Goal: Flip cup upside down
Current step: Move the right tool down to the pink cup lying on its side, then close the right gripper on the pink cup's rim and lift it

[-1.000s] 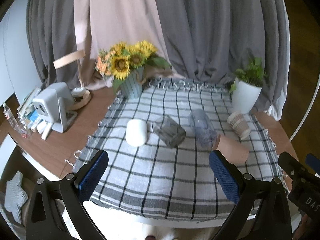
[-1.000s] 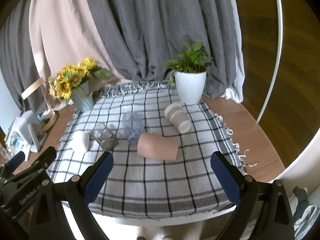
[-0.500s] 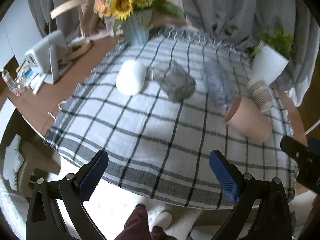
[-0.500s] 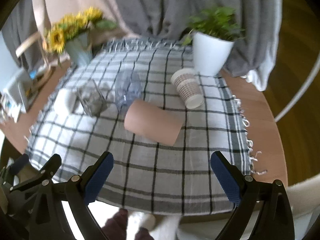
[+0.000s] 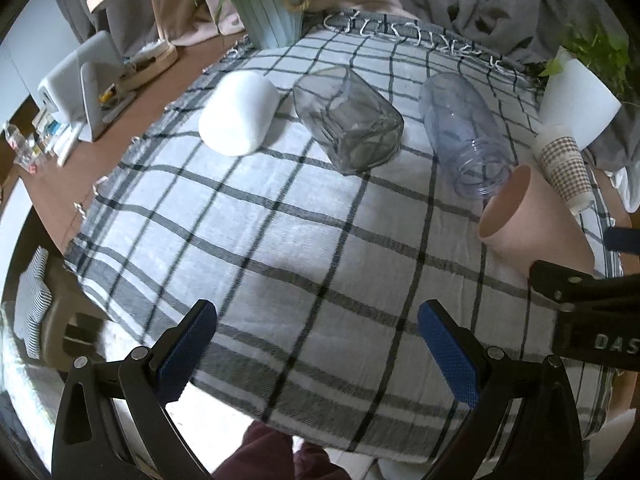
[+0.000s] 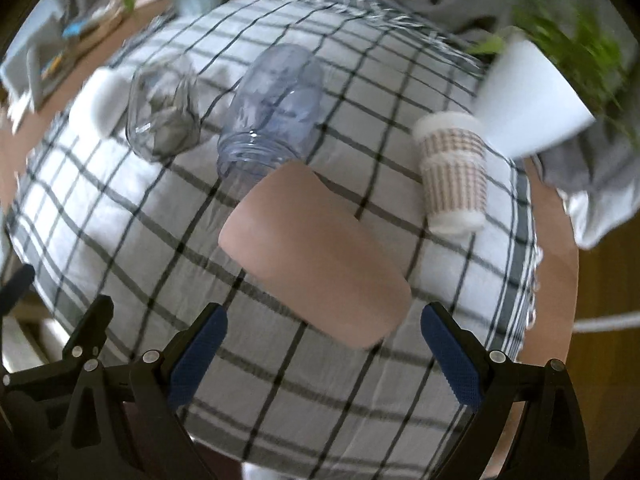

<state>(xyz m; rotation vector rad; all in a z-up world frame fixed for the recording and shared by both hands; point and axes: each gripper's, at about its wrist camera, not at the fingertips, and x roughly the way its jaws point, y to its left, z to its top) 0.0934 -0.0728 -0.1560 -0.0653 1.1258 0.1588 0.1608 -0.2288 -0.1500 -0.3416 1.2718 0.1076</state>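
Note:
Several cups lie on their sides on a checked cloth point(image 5: 280, 248): a white cup point(image 5: 238, 114), a grey glass point(image 5: 348, 120), a clear bluish plastic cup point(image 5: 464, 136), a pink cup point(image 5: 532, 228) and a patterned paper cup point(image 5: 564, 164). My right gripper point(image 6: 322, 354) is open, just in front of the pink cup point(image 6: 316, 252), which lies between its fingers' line and the clear cup point(image 6: 276, 108). My left gripper point(image 5: 318, 350) is open and empty over the cloth's near edge. The right gripper's body shows in the left wrist view point(image 5: 584, 300).
A white plant pot point(image 6: 528, 100) stands at the back right behind the paper cup point(image 6: 454, 172). A blue vase of sunflowers point(image 5: 272, 8) stands at the back. A white device point(image 5: 76, 84) and a wooden lamp base point(image 5: 148, 64) sit on the bare table at left.
Both grippers have moved forward and down toward the table. The right one has closed in on the pink cup. No cup has moved.

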